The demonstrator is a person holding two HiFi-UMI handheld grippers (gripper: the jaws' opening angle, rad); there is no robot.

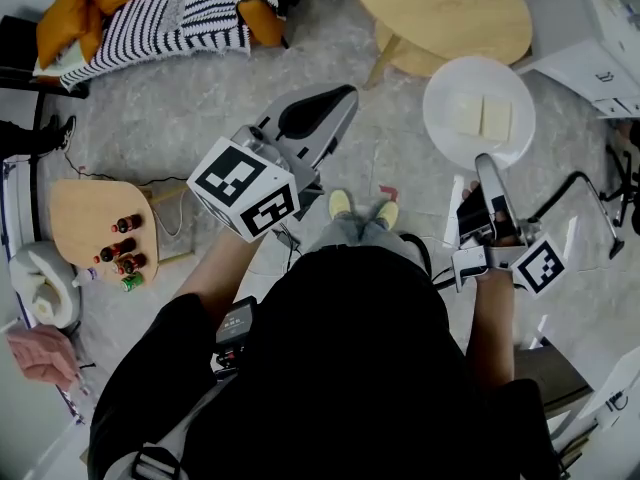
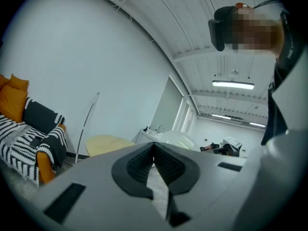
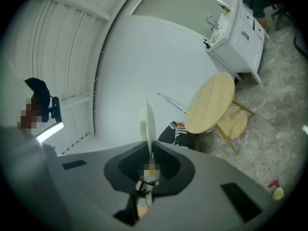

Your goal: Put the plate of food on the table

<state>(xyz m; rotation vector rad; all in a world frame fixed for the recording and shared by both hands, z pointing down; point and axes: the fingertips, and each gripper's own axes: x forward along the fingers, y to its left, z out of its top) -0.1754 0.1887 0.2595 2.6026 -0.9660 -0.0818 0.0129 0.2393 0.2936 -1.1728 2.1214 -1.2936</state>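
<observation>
In the head view a white plate (image 1: 478, 113) carries two pale flat slabs of food (image 1: 481, 117). My right gripper (image 1: 487, 165) is shut on its near rim and holds it over the grey floor, just short of the round wooden table (image 1: 440, 13). From the right gripper view the plate (image 3: 149, 124) shows edge-on between the pads, with the table (image 3: 211, 102) ahead to the right. My left gripper (image 1: 345, 93) is raised at centre-left, shut and holding nothing. In the left gripper view its jaws (image 2: 154, 147) meet with nothing between them.
A wooden stool (image 1: 410, 58) stands under the table's near edge. A sofa with a striped blanket (image 1: 150, 8) is at the top left. A low wooden board with several bottles (image 1: 122, 253) is at the left. A white cabinet (image 1: 590, 28) and a black chair frame (image 1: 590, 208) are at the right.
</observation>
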